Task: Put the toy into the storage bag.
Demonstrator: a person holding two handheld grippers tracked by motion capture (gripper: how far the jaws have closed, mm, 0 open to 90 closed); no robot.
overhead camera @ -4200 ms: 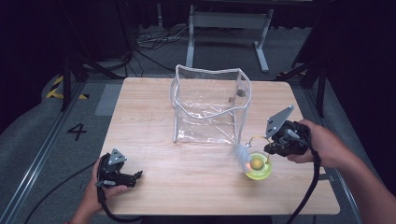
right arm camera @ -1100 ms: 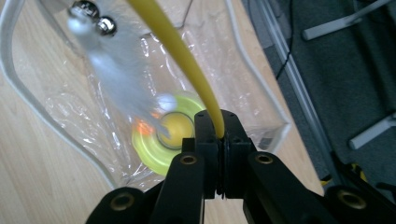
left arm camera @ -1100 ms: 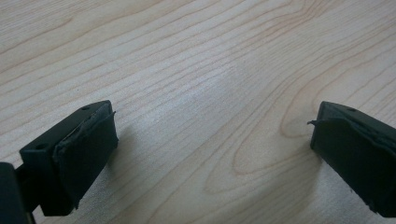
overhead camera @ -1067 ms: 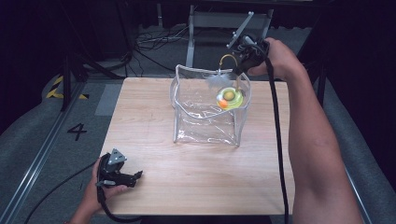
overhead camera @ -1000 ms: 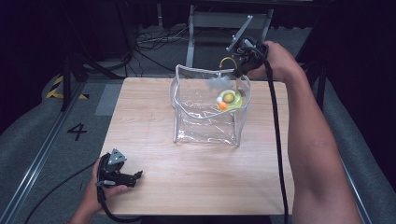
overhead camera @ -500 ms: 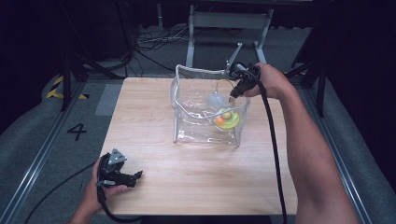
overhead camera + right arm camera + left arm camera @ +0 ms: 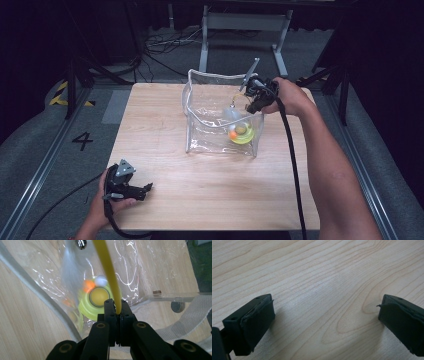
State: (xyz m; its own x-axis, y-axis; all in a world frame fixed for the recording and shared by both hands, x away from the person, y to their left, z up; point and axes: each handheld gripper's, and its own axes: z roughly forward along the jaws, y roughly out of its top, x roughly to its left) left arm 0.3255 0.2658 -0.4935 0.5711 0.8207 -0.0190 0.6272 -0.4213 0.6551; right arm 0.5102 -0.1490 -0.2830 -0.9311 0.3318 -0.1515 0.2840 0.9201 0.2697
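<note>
A clear plastic bag (image 7: 200, 107) stands open at the middle back of the wooden table (image 7: 210, 195). Inside it, low at its right end, rests a yellow round toy (image 7: 241, 133) with an orange ball. My right gripper (image 7: 252, 98) hovers over the bag's right rim, shut on the toy's thin yellow cord (image 7: 235, 97). In the right gripper view the cord (image 7: 106, 265) rises from between the pressed jaws of that gripper (image 7: 117, 307), with the toy (image 7: 98, 298) below and a white feather (image 7: 67, 262) beside it. My left gripper (image 7: 145, 189) lies at the front left, open (image 7: 324, 320) over bare wood.
The bag's grey edge strap (image 7: 32, 290) and a white webbing handle (image 7: 197, 307) lie close to the right gripper. A metal frame (image 7: 245, 22) and cables stand on the floor behind the table. A cable (image 7: 292, 165) trails from the right gripper along the forearm.
The right gripper has come down from above the bag's rim, and the hanging toy has sunk to the bag's bottom. Earlier the toy lay on the table right of the bag. The left gripper stayed put.
</note>
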